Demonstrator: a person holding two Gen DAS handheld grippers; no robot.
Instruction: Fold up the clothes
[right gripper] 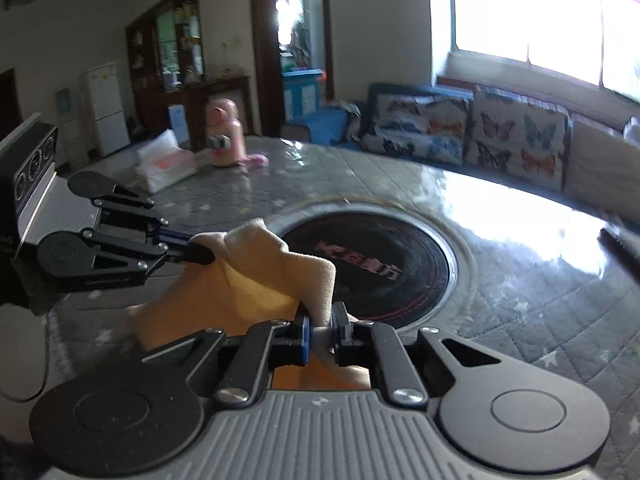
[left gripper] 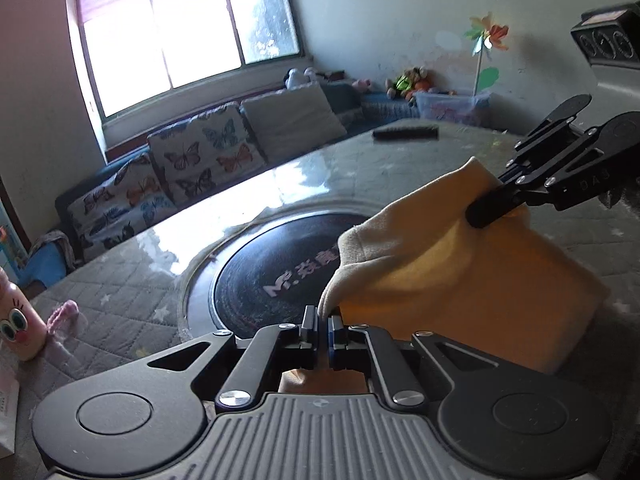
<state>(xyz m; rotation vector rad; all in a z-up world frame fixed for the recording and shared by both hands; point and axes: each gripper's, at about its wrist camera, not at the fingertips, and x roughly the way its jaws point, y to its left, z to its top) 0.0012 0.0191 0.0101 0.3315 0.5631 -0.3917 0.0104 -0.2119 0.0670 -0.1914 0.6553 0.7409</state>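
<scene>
1. You are in a home living room: a sofa point(left gripper: 168, 184) with butterfly-print cushions point(right gripper: 516, 136) runs under a wide window point(left gripper: 180, 28).
2. Soft toys point(left gripper: 412, 80) and a paper pinwheel point(left gripper: 486, 36) sit by the wall.
3. A white fridge point(right gripper: 106, 108) and a dark wooden cabinet point(right gripper: 172, 60) stand beyond your quilt-covered bench point(right gripper: 540, 300).

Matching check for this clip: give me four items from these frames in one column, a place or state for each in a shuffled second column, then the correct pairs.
1. yellow cloth
2. pink bottle
3. dark round plate
4. remote control

A. at the table's far edge
B. set in the table's middle
C. pinched by the left gripper and the right gripper
D. upright beside a white tissue pack

Pairs: 1-C, 2-D, 3-B, 4-A
</scene>
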